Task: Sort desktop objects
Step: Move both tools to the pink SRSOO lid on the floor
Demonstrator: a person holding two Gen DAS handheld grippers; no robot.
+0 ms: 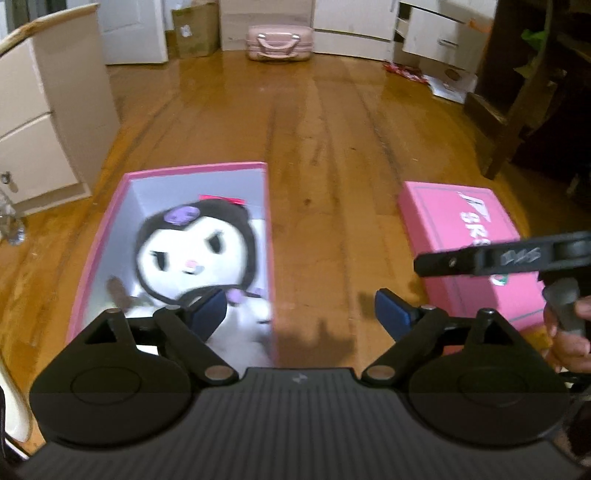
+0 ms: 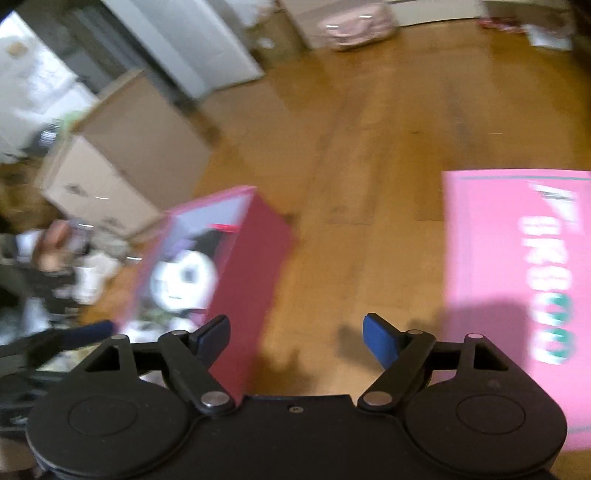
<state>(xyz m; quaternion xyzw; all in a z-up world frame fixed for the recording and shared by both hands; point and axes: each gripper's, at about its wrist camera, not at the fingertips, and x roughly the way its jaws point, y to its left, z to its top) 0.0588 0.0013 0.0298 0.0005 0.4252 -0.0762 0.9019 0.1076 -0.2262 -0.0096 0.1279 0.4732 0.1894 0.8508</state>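
A black-and-white plush doll [image 1: 199,251] lies inside an open pink box [image 1: 201,169] on the wooden floor; both also show, blurred, in the right wrist view, the doll [image 2: 184,277] and the box [image 2: 251,266]. The pink box lid [image 1: 461,236] lies flat to the right, also in the right wrist view [image 2: 517,280]. My left gripper [image 1: 301,308] is open and empty above the box's near right corner. My right gripper [image 2: 295,332] is open and empty over the floor between box and lid; part of it [image 1: 498,254] shows over the lid in the left wrist view.
White drawer cabinets [image 1: 40,122] stand at left. A pink case [image 1: 279,42] and a cardboard box [image 1: 195,33] sit at the far wall. Dark wooden furniture [image 1: 535,92] stands at right. Clutter [image 2: 74,266] lies left of the box.
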